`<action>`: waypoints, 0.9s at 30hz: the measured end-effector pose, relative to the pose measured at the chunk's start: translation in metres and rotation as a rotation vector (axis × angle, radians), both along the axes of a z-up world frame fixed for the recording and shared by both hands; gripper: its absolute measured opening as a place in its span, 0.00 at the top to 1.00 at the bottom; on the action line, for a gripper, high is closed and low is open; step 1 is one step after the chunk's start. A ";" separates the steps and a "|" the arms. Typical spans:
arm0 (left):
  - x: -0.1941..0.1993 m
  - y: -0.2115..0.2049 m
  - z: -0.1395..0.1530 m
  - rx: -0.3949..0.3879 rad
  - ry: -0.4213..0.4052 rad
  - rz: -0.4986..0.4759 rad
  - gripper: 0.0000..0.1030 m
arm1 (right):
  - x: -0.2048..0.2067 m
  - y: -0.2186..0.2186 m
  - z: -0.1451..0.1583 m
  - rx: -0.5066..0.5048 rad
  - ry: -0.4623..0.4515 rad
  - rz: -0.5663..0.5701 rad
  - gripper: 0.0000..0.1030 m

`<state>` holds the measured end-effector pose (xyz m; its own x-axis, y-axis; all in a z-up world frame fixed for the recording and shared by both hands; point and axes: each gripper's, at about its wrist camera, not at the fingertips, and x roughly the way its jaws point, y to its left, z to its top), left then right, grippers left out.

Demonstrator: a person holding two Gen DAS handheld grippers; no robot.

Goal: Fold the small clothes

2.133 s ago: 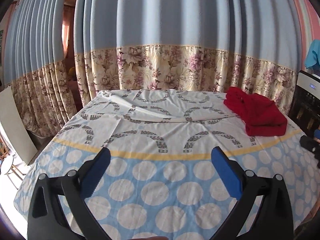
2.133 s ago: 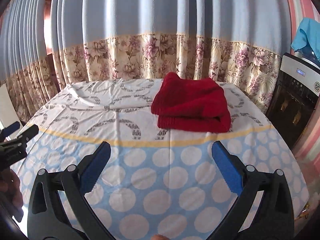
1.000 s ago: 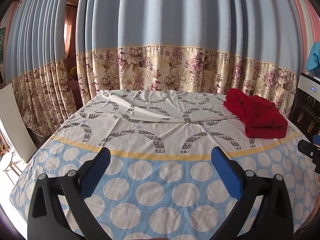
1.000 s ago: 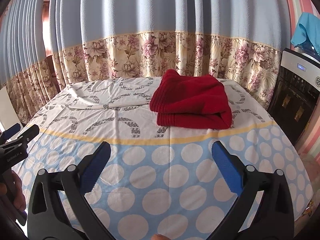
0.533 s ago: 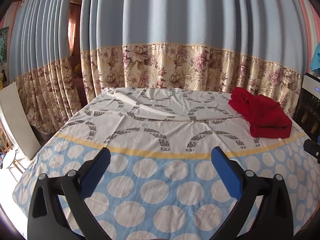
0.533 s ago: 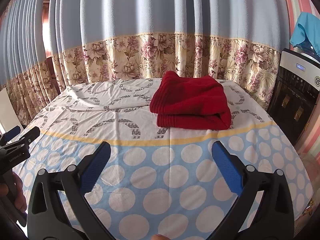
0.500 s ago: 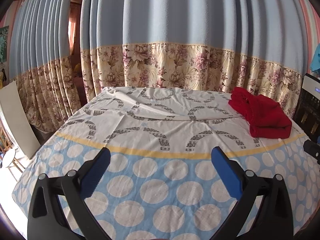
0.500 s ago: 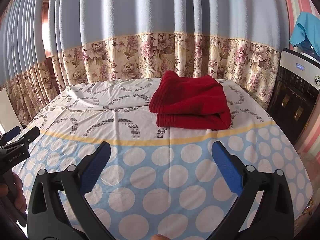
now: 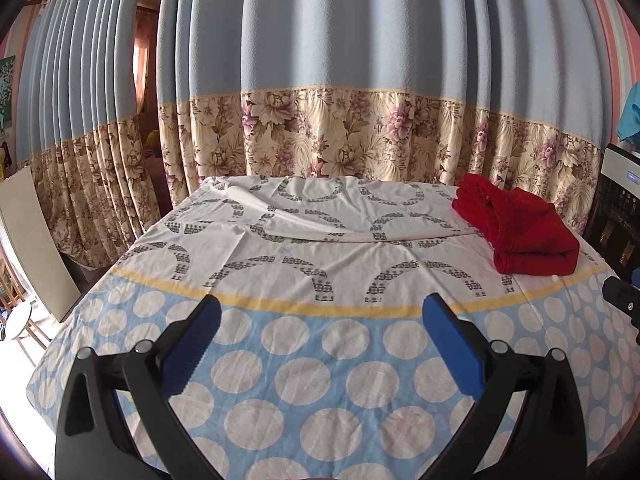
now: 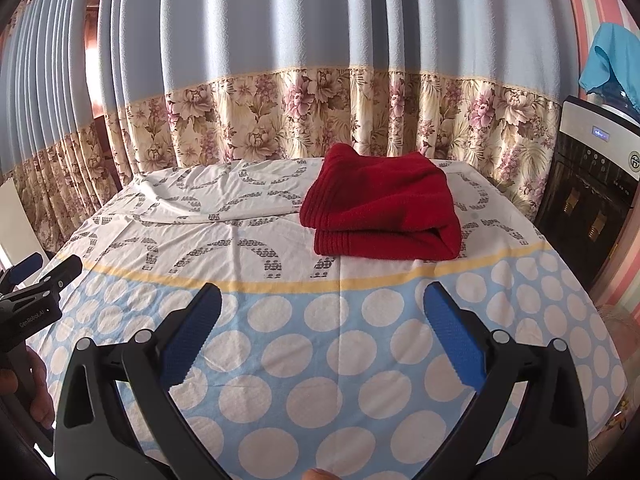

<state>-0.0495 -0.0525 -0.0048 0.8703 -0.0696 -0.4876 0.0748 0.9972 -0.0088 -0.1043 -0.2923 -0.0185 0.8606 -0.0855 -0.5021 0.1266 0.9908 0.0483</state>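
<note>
A folded red garment (image 10: 382, 210) lies on the far right part of the table's patterned cloth (image 10: 280, 320); in the left wrist view it (image 9: 520, 228) sits at the right. My right gripper (image 10: 322, 308) is open and empty, held above the near dotted part of the cloth, well short of the garment. My left gripper (image 9: 320, 318) is open and empty over the near middle of the cloth (image 9: 320, 264). Each gripper shows at the edge of the other's view: the left (image 10: 32, 284), the right (image 9: 624, 300).
Blue and floral curtains (image 9: 320, 100) hang behind the table. A black and white appliance (image 10: 592, 196) stands at the right, with a blue cloth (image 10: 612, 60) on top. A white board (image 9: 36, 240) and a small stool (image 9: 20, 320) are at the left.
Both grippers have stayed open and nearly still, drifting slightly back. The red garment has not moved.
</note>
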 end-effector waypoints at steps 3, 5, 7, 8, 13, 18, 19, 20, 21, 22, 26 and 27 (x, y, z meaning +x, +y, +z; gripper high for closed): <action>-0.001 -0.001 0.001 0.005 -0.001 -0.001 0.02 | 0.000 0.002 0.002 -0.004 -0.002 0.005 0.03; -0.001 0.000 0.001 0.003 -0.003 -0.002 0.02 | 0.000 0.003 0.003 -0.010 -0.002 0.006 0.03; -0.003 0.000 0.002 0.000 -0.003 -0.004 0.02 | -0.001 0.004 0.002 -0.006 -0.003 0.006 0.03; -0.004 0.000 0.003 -0.002 -0.003 -0.004 0.02 | -0.001 0.004 0.002 -0.006 -0.003 0.006 0.03; -0.005 0.000 0.005 -0.004 -0.003 -0.008 0.02 | 0.000 0.003 0.004 -0.005 -0.005 0.000 0.03; -0.007 -0.002 0.007 0.011 -0.013 -0.007 0.02 | -0.002 0.001 0.005 -0.006 -0.010 -0.003 0.03; -0.007 -0.002 0.007 0.011 -0.014 -0.006 0.02 | -0.003 0.001 0.006 -0.006 -0.012 -0.003 0.03; -0.007 -0.002 0.008 0.011 -0.014 -0.005 0.02 | -0.004 0.001 0.006 -0.007 -0.014 -0.003 0.03; -0.007 -0.002 0.007 0.011 -0.013 -0.006 0.02 | -0.005 0.001 0.007 -0.008 -0.016 -0.003 0.03; -0.007 -0.002 0.007 0.010 -0.012 -0.005 0.02 | -0.005 0.001 0.007 -0.009 -0.017 -0.003 0.03; -0.008 -0.001 0.007 0.011 -0.010 0.003 0.02 | -0.006 0.001 0.007 -0.007 -0.018 -0.003 0.03; -0.008 -0.002 0.007 0.015 -0.011 0.005 0.02 | -0.005 0.001 0.007 -0.007 -0.018 -0.003 0.03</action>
<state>-0.0576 -0.0544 0.0023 0.8760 -0.0579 -0.4788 0.0700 0.9975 0.0073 -0.1098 -0.2917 -0.0119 0.8691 -0.0915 -0.4861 0.1287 0.9907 0.0436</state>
